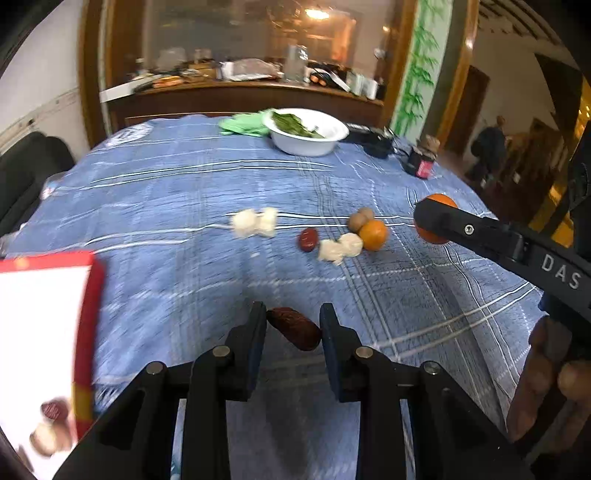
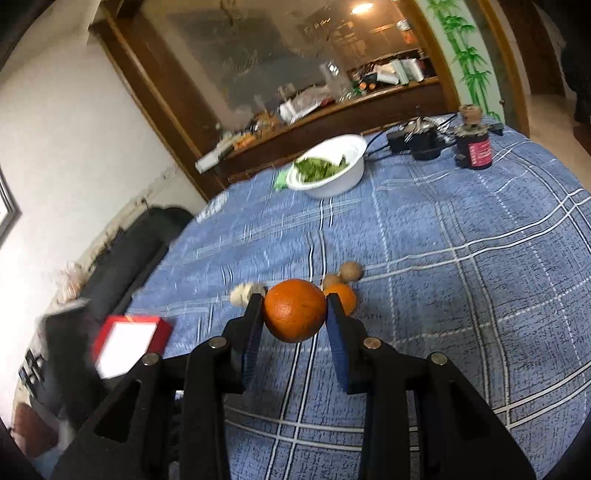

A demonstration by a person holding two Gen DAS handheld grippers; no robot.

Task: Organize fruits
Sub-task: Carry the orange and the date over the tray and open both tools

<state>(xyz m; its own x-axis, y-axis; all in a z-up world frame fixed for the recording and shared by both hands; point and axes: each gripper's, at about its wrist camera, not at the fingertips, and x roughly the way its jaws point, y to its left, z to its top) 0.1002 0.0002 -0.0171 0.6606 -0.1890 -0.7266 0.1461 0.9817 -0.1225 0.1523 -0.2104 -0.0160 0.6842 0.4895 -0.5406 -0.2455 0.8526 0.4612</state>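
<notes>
A wood-framed glass partition rises behind a cluttered wooden counter. A ceiling lamp glows behind it. White wall stands left.

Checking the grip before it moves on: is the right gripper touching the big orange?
Touching. The right wrist view shows the right gripper with both pads pressed against the sides of the orange, lifted above the tablecloth.

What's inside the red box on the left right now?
In the left wrist view the red box shows a white interior holding a dark red date and a pale round fruit near the bottom edge. Motion blur and the frame edge hide whatever lies below them.
</notes>
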